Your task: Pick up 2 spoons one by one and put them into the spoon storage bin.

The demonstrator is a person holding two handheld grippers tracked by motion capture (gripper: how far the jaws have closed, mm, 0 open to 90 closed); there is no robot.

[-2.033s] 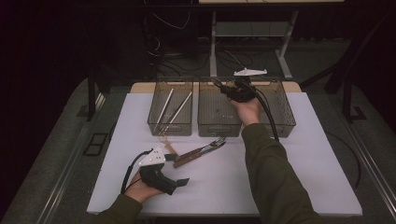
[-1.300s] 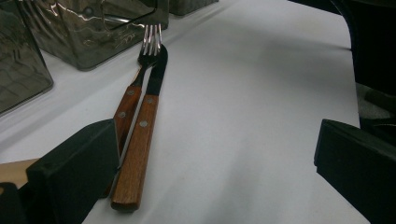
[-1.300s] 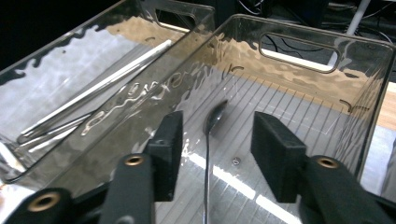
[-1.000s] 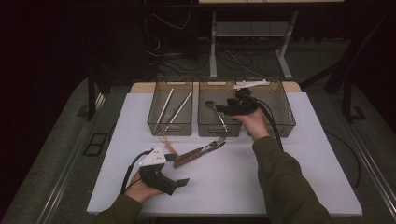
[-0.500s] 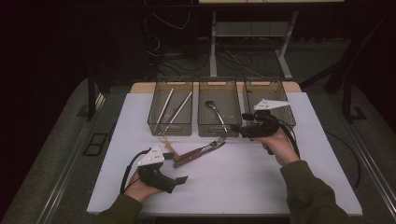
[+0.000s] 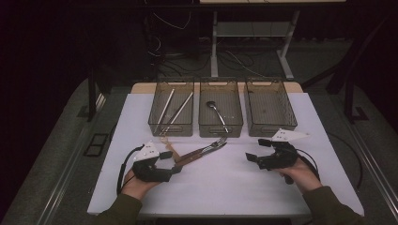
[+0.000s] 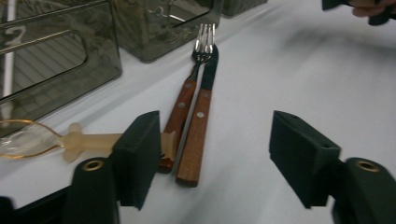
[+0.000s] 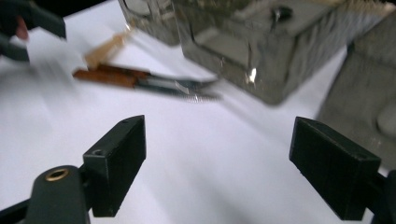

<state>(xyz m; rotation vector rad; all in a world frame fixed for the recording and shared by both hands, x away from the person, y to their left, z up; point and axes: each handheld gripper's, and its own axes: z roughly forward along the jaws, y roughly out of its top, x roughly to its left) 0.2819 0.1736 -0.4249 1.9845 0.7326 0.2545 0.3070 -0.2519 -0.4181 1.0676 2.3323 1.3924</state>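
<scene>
Down on the white mat (image 6: 225, 187), just in front of the middle tray (image 6: 220, 129), with the wood-handled fork (image 7: 184, 95) and knife (image 7: 201, 116) side by side, touching, handle ends turned toward the near left. Straddling those handle ends with the left gripper (image 7: 215, 128), jaws apart and just been closing, both handles between them but not yet pressed; probably lined up along the handles so as to pinch one where the wood gives a firm hold. Crowded there by a cream-handled spoon (image 7: 93, 140), its handle tucked by the same jaw and at risk of coming along. Off to the right, well apart over bare mat, with the right gripper (image 6: 253, 157), jaws wide, just been opening, nothing between. Sorting by kind, seemingly: long utensils in the left tray (image 6: 171, 126), a ladle-like piece in the middle, nothing visible in the right tray (image 6: 271, 129).
</scene>
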